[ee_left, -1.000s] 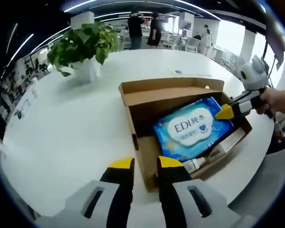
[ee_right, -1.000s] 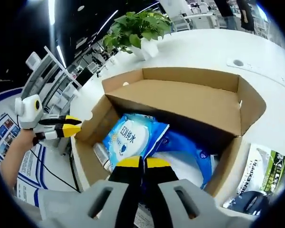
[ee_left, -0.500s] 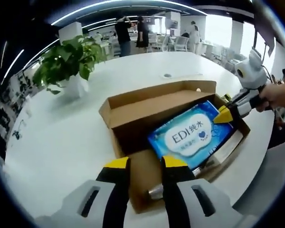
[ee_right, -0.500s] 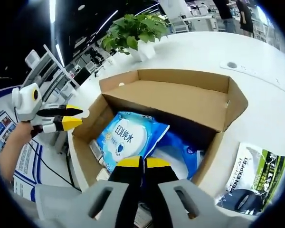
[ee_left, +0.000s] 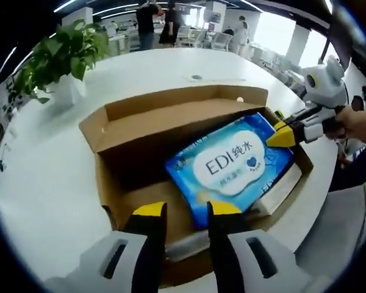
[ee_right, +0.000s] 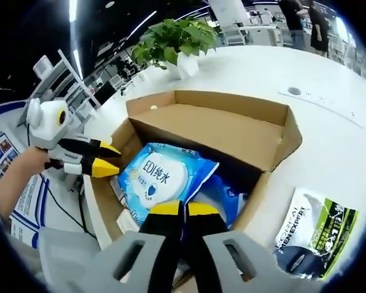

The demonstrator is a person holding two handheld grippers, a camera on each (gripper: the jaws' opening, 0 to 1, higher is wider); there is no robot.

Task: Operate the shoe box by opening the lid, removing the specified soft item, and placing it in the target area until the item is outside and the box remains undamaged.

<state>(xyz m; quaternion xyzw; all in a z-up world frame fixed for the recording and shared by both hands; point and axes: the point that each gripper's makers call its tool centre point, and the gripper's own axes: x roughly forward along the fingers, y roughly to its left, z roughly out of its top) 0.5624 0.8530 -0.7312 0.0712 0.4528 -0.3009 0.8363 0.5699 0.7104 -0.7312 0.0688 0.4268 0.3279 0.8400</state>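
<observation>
A brown cardboard shoe box (ee_left: 171, 122) lies open on the white table, its lid folded back. Inside is a soft blue wet-wipes pack (ee_left: 232, 162) with a white "EDI" label, tilted up at one end. My right gripper (ee_left: 277, 137) comes in from the right and is shut on that pack's corner. In the right gripper view the shut tips of that gripper (ee_right: 183, 209) pinch the near edge of the pack (ee_right: 158, 180) inside the box (ee_right: 213, 125). My left gripper (ee_left: 186, 210) hovers open over the box's near end, holding nothing. From the other side, the left gripper (ee_right: 110, 160) hangs at the box's left wall.
A potted plant (ee_left: 61, 55) in a white pot stands behind the box. A green, white and black packet (ee_right: 317, 235) lies on the table (ee_right: 329, 140) right of the box. A white item (ee_left: 280, 189) lies under the pack. People stand far behind.
My left gripper has moved forward over the box's near end. The right gripper stays shut on the pack, and the pack's end looks raised slightly.
</observation>
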